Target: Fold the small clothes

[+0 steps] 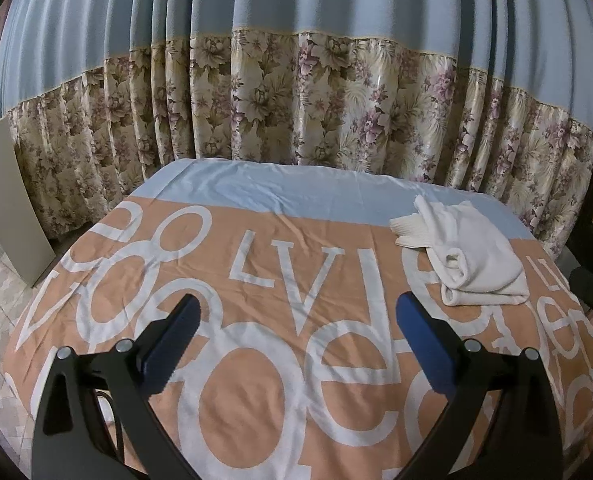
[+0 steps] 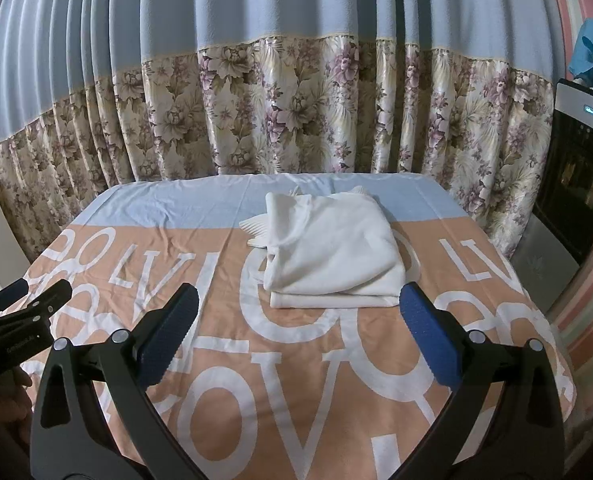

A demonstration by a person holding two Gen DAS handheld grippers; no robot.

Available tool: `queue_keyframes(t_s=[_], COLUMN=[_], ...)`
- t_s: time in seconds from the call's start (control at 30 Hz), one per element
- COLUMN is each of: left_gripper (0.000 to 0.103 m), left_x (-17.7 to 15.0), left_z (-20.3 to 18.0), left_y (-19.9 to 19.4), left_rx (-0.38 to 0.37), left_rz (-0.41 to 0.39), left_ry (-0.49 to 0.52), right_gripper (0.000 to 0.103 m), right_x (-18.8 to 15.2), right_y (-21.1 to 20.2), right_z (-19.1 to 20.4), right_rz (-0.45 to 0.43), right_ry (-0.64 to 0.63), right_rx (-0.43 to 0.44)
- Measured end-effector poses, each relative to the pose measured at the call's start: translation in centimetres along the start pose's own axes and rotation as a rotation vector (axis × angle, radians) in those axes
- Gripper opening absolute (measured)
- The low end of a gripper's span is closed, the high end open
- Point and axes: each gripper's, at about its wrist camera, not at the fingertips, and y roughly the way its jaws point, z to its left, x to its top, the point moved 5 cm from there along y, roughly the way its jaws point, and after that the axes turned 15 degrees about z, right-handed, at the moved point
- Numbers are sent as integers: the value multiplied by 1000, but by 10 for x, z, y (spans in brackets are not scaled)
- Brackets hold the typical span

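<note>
Both grippers hang wide open and empty: left gripper, right gripper. White garment sits folded at centre frame on the printed sheet. A careless nudge could probably spill its loose layers apart.

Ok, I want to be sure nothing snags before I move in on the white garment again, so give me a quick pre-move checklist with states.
1. Left gripper jaws open and empty: ok.
2. Right gripper jaws open and empty: ok.
3. White garment already folded into a compact stack: ok.
4. Garment lying fully on the printed cloth, away from the edge: ok.
5. Ribbed part tucked in: not ok, it sticks out on the left.
6. Layers underneath lying smooth: cannot tell.
</note>
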Motion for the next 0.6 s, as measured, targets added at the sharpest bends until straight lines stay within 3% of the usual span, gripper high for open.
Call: queue_keyframes(t_s=[0.6], left_gripper=[101], left_x=[-3], left_z=[-5], left_y=[2], left_rx=[12], left_rz=[16], left_ry=[14], right_gripper=[100], right_x=[-7], right_y=[7], right_z=[-1], right_rz=[19], right_ry=[-2], right_rx=[-6])
